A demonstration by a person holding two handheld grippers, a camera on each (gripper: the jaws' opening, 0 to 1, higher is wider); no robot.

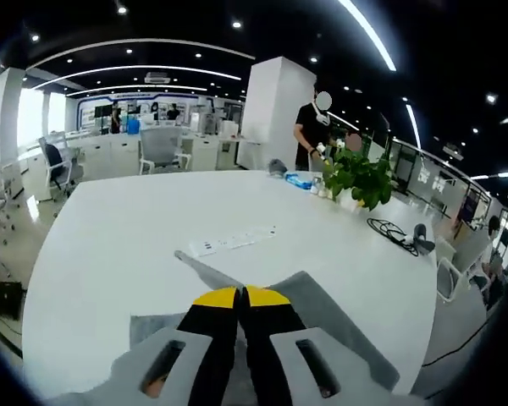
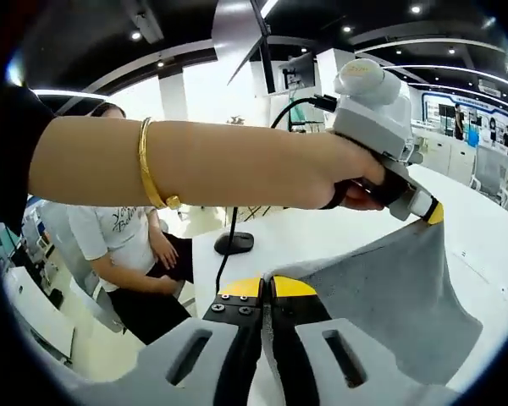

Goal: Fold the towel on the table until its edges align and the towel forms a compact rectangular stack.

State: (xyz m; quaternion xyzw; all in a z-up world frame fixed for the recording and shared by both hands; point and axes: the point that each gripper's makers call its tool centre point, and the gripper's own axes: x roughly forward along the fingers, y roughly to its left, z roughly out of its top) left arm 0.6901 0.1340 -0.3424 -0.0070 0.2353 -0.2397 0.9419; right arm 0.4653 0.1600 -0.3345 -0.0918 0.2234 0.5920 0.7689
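The grey towel (image 1: 322, 309) hangs lifted over the white table (image 1: 110, 254), one pointed corner (image 1: 189, 258) sticking out to the left. My left gripper (image 1: 241, 296) is shut, its yellow tips together and towel spreading to both sides of them. In the right gripper view the towel (image 2: 389, 296) stretches between the two grippers. My right gripper (image 2: 267, 288) is shut on its near edge. The left gripper (image 2: 434, 213), held by a hand, pinches the far upper corner.
A potted plant (image 1: 360, 178), a white power strip (image 1: 233, 241), a black cable (image 1: 394, 228) and a blue item (image 1: 298, 179) are on the table. One person stands at the far edge (image 1: 311, 127). Another sits beside the table (image 2: 127, 245), near a black stand base (image 2: 234, 244).
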